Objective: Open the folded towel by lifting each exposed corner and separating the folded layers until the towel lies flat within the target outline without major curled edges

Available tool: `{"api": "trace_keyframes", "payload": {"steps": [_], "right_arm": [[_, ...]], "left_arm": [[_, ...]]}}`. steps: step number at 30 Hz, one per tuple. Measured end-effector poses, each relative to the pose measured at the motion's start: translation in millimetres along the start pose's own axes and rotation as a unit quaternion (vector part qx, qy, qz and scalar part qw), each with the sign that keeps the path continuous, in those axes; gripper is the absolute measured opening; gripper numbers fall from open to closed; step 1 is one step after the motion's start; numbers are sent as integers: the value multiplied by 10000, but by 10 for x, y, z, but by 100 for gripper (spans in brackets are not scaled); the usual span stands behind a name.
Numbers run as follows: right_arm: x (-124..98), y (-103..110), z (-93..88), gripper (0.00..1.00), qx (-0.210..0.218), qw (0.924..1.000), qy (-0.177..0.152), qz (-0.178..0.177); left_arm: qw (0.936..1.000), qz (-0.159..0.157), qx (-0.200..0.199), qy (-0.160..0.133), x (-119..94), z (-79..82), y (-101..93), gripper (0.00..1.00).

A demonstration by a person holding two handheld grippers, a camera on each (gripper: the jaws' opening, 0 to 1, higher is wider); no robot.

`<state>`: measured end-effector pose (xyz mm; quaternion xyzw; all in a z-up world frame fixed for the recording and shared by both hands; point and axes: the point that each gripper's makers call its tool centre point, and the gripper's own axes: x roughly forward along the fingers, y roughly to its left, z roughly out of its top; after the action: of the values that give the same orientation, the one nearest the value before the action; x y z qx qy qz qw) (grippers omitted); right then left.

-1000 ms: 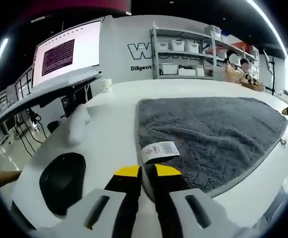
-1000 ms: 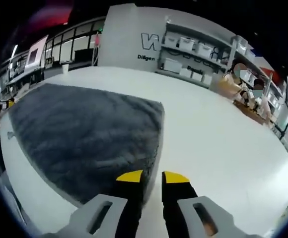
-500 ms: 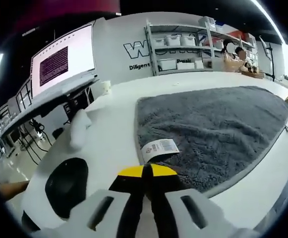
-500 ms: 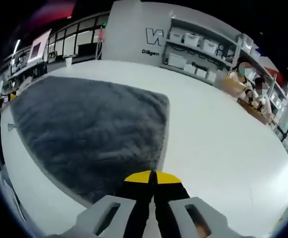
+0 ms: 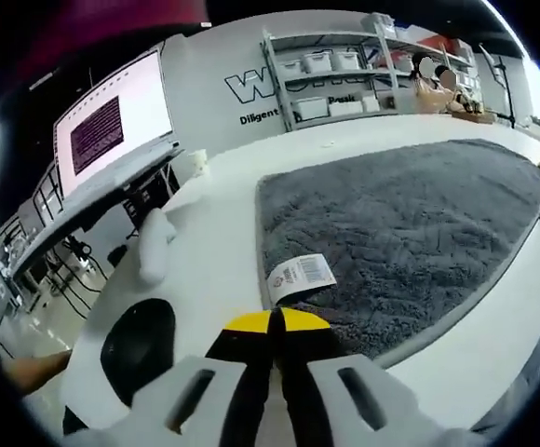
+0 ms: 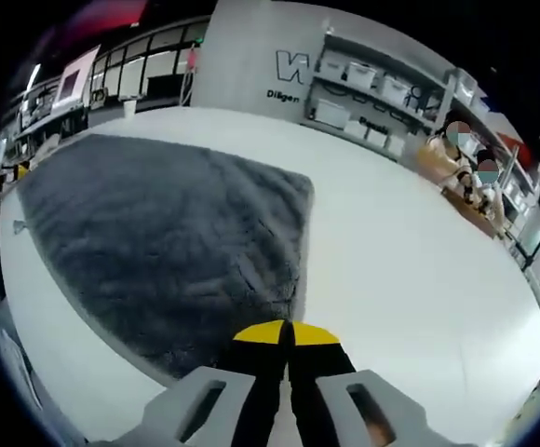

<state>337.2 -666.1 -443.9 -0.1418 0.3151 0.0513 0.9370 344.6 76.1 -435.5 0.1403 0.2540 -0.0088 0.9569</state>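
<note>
Pinching its yellow-tipped jaws fully together, the left gripper [image 5: 272, 320] sat at the near corner of the shaggy grey towel [image 5: 400, 223], spread over the smooth white table [image 5: 214, 233], though whether cloth was caught between them I could not tell. A white barcode label [image 5: 300, 276] stuck up just beyond its tips, and a black round pad [image 5: 138, 348] lay to the left. The right gripper [image 6: 287, 332] was likewise closed tight at the towel's [image 6: 168, 242] other near corner, its hold equally unclear.

Grey towel [image 5: 400, 214] on white table [image 6: 410, 261]

Left gripper [image 5: 276, 323] fingers pinched on grey towel [image 5: 400, 223] corner beside label [image 5: 300, 277].
</note>
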Motion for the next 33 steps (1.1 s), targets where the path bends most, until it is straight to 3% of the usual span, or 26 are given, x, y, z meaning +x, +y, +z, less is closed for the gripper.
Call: {"api": "trace_keyframes", "payload": {"steps": [9, 14, 17, 20, 23, 25, 27, 30, 33], "right_arm": [[-2, -3, 22, 0, -59, 9999, -114, -79], [-38, -58, 35, 0, -73, 9992, -208, -323], [-113, -171, 55, 0, -103, 9974, -296, -643], [-194, -171, 77, 0, -52, 9966, -406, -718], [-243, -78, 86, 8, 17, 9974, -424, -582], [-257, -8, 96, 9, 36, 9979, -451, -456], [-275, 174, 113, 11, 170, 9985, -502, -92], [-307, 307, 108, 14, 223, 9982, -554, 9], [-320, 402, 90, 14, 311, 9977, -584, 109]], "left_arm": [[9999, -20, -86, -69, 15, 13, -2, 2], [9999, -74, -85, -48, 20, 25, -10, 2], [10000, -68, 16, -62, 6, 53, -23, 3], [9999, 42, 19, -157, -32, 108, -7, 9], [9997, 36, -66, -242, -94, 167, -35, 19], [9994, -82, -100, -320, -120, 215, -98, 25], [9969, -527, -269, -515, -150, 307, -290, 27], [9898, -1151, -443, -716, -205, 381, -566, 28], [9881, -1256, -482, -746, -222, 374, -662, 25]]}}
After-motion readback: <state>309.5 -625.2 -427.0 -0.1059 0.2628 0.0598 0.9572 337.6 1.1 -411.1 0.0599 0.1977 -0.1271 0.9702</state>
